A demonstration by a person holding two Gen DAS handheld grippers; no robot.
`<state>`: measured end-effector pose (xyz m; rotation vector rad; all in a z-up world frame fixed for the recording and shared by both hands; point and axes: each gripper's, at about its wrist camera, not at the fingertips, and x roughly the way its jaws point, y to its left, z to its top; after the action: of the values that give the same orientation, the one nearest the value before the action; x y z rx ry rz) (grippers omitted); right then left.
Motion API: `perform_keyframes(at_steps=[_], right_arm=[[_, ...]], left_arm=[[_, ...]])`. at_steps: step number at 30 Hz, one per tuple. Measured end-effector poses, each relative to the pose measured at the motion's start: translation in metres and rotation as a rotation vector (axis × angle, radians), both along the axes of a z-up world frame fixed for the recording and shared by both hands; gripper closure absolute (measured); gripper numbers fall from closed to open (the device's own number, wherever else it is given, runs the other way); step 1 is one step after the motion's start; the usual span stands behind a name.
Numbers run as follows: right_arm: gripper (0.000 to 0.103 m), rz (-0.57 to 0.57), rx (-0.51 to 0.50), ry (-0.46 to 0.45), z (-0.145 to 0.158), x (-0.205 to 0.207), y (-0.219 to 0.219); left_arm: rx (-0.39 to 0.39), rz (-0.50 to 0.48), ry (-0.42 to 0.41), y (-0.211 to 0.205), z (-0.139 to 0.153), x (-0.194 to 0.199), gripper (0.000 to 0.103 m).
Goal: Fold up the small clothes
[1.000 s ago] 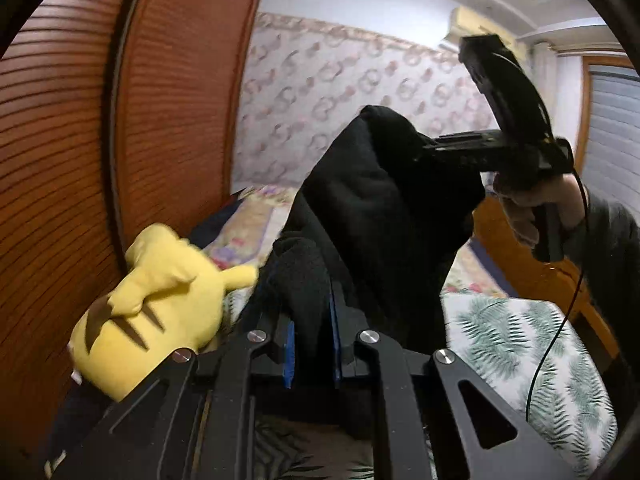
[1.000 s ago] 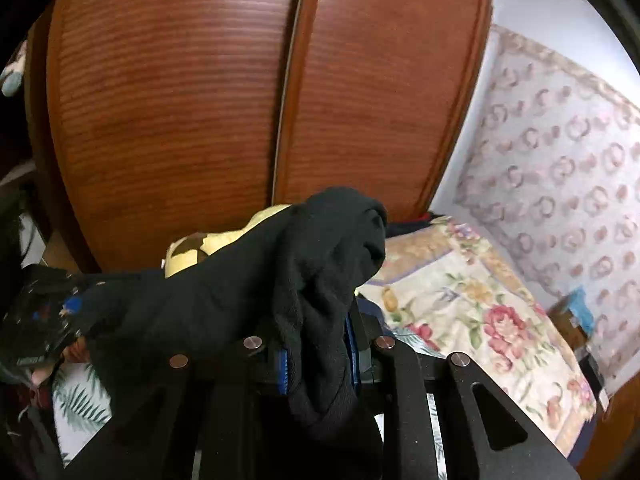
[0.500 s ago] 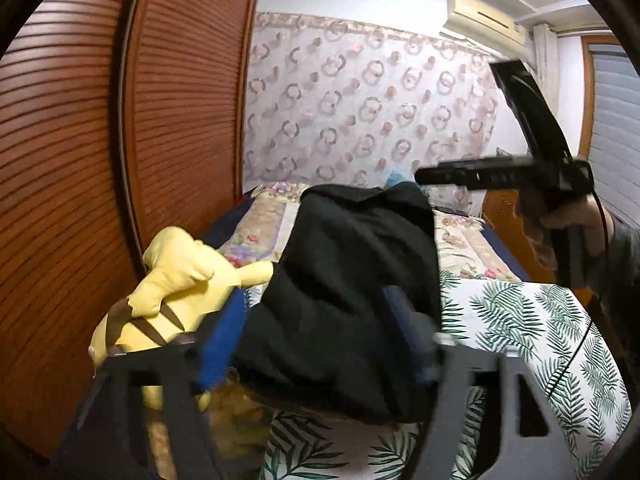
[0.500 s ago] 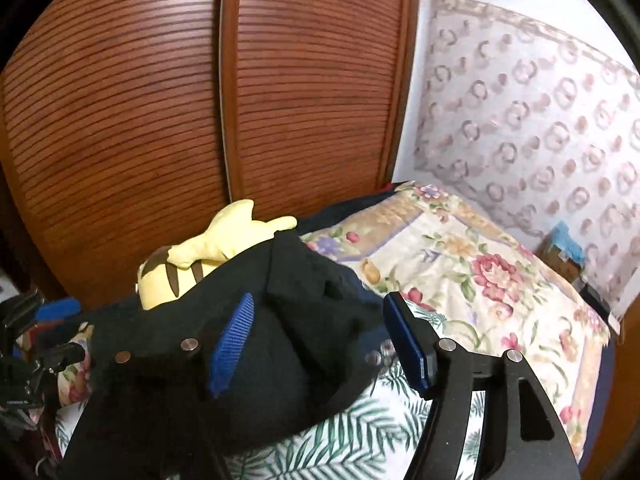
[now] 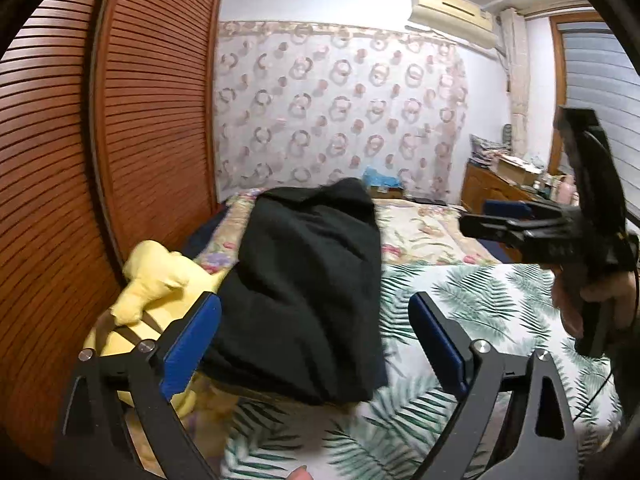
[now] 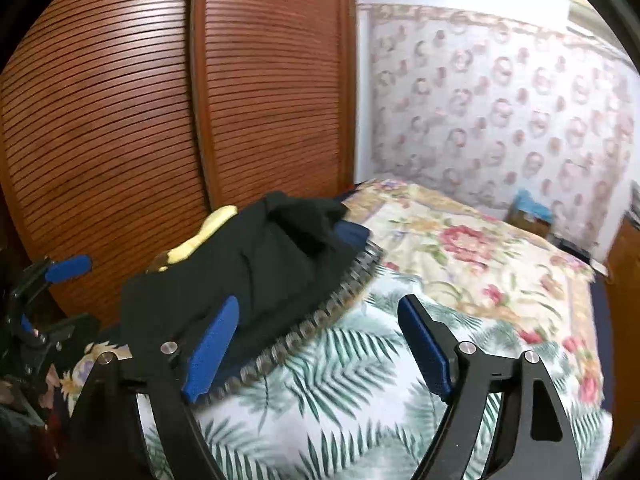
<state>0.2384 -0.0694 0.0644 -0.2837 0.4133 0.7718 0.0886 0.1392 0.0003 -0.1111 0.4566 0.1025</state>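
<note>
Jaws of the left gripper [image 5: 316, 344] are opening, blue pads clear of cloth; those of the right gripper [image 6: 318, 346] likewise, nothing pinched. Just ahead, the black garment [image 5: 308, 292] lies heaped on the fern-print sheet [image 5: 472, 308], partly draped over a yellow plush toy [image 5: 156, 280]. Its long axis seems to run away from the left gripper, which appears nearer; the garment lies ahead and left of the right gripper. Beyond: floral quilt [image 6: 472, 252], slatted wardrobe doors [image 6: 160, 112].
</note>
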Motion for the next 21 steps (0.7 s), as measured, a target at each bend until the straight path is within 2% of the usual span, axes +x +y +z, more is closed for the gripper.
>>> perform_keyframes(at_steps=[4, 12, 21], right_arm=[[0.02, -0.117, 0.037, -0.015, -0.009, -0.037, -0.033], [0.02, -0.287, 0.118, -0.045, -0.017, -0.113, -0.09], [0.02, -0.426, 0.181, -0.09, -0.022, -0.171, -0.107]], left_arm=[[0.026, -0.035, 0.006, -0.028, 0.002, -0.004, 0.008], [0.025, -0.117, -0.027, -0.082, 0.013, -0.021, 0.008], [0.039, -0.125, -0.035, -0.11, 0.022, -0.031, 0.008]])
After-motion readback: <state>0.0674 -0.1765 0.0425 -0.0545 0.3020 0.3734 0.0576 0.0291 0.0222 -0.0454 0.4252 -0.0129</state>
